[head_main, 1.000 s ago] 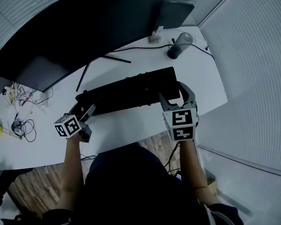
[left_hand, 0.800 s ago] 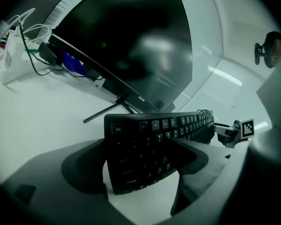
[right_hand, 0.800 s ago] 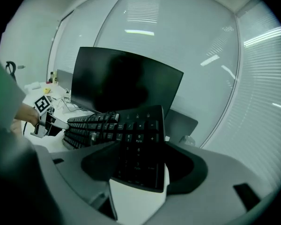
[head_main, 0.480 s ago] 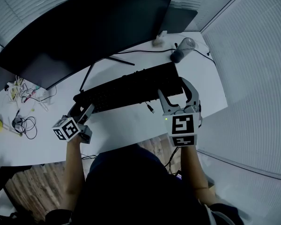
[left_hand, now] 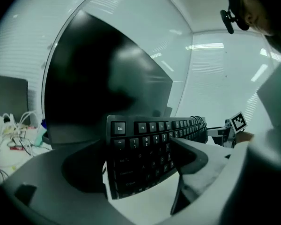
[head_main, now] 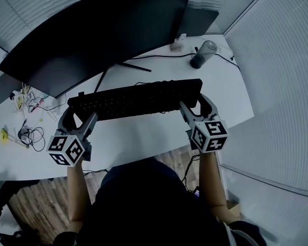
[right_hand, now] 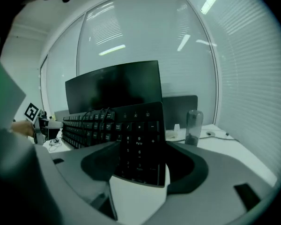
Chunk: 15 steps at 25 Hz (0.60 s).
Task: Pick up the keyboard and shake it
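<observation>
keyboard point(head_main: 136, 99) | lifted off desk point(head_main: 143, 132) | level between left gripper point(head_main: 78, 118), right gripper point(head_main: 196, 106)

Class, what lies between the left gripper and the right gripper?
The keyboard, its ends clamped by the left gripper and right gripper, seen in the head view.

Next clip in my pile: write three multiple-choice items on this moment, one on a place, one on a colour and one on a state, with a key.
1. Where does the bottle stand?
A. At the desk's far right, beyond the keyboard
B. On the floor
C. On the keyboard

2. What colour is the keyboard?
A. White
B. Black
C. Red

3. What is the left gripper doing?
A. Hanging open and empty
B. Clamping the keyboard's Esc end
C. Holding a cable

Key: 1 A, the head view shows it near the desk's back right corner; 2 B, it is black in every view; 3 B, the left gripper view shows its jaws closed on that end.
</observation>
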Tool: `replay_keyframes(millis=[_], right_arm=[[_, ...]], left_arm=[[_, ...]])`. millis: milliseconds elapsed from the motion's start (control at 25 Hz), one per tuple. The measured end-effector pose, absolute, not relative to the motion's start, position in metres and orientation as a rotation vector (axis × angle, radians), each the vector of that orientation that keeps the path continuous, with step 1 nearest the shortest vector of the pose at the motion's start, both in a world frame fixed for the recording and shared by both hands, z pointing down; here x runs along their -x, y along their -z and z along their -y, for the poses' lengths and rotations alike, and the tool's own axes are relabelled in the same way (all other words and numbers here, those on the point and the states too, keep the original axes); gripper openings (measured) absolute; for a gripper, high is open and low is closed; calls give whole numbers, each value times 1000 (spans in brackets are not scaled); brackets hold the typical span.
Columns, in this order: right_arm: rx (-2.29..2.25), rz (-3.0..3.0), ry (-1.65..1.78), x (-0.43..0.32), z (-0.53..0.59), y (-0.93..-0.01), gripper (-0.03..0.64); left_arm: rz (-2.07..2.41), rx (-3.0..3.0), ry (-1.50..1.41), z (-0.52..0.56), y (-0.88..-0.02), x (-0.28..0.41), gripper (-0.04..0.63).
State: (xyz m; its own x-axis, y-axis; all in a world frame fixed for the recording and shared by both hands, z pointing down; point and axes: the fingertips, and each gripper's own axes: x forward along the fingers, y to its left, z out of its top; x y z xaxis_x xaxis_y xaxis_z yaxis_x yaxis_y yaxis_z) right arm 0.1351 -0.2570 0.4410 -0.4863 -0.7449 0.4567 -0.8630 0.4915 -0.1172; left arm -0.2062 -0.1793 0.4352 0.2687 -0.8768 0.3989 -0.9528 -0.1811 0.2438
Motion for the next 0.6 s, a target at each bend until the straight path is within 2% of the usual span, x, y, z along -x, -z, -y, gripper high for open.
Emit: replay_keyframes(millis=[240,600], right_arm=[[-1297,2483,-873,-138,247,-492,308],[-1182,2523,-1212,-125,231,-545,308]], left_arm=[[1775,-2257,-491,176,-382,188,414],[1806,-2359,-711,168,-352,164,414]])
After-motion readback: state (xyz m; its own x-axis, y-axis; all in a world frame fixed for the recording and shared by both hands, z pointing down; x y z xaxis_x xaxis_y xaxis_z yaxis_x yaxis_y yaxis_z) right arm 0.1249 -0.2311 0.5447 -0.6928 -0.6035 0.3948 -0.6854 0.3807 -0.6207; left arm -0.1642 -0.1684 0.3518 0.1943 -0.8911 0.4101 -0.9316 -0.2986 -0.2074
